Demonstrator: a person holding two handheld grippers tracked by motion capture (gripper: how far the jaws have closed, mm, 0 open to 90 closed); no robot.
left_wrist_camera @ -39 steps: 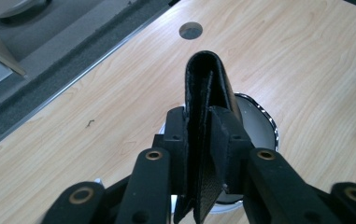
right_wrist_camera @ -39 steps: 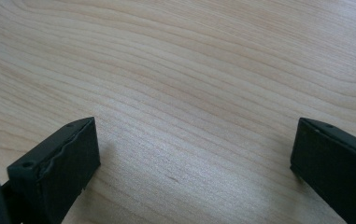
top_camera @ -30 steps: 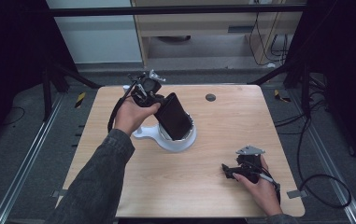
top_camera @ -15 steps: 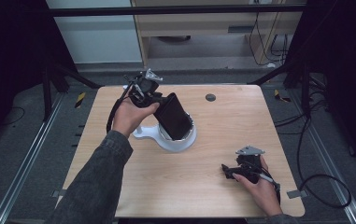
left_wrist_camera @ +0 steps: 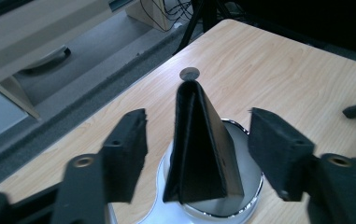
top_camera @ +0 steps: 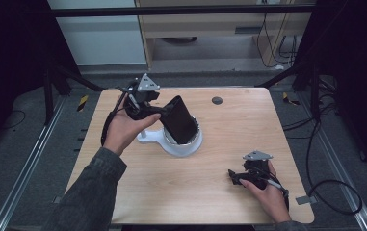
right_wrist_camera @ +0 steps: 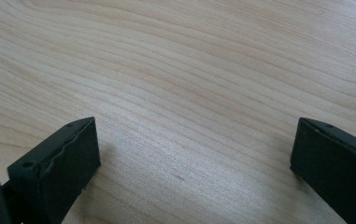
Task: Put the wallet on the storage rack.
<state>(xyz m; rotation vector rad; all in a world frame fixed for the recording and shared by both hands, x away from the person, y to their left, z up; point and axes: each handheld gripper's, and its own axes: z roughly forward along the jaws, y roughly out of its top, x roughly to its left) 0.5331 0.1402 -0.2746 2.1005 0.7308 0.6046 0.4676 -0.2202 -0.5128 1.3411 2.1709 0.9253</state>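
Note:
A black folded wallet (top_camera: 178,120) stands tilted in a white round holder (top_camera: 181,148) with a chrome rim, near the table's middle. My left gripper (top_camera: 158,113) is just left of it. Its jaws have just been opening, and they are now open. In the left gripper view the wallet (left_wrist_camera: 203,154) rises between the two pads, and neither pad (left_wrist_camera: 130,147) touches it. The holder (left_wrist_camera: 242,207) shows beneath. My right gripper (top_camera: 234,177) rests open at the table's near right. Between its jaws (right_wrist_camera: 194,154) there is bare wood.
A small dark round grommet (top_camera: 216,100) sits in the wooden table (top_camera: 248,125) behind the holder. A cabinet (top_camera: 210,29) stands beyond the far edge, and black frame posts flank the table. Cables lie on the floor at the right.
My left gripper's jaws spread apart and let go of the wallet, and the hand drew back a little to the left. The wallet stays in the holder. My right gripper has not moved.

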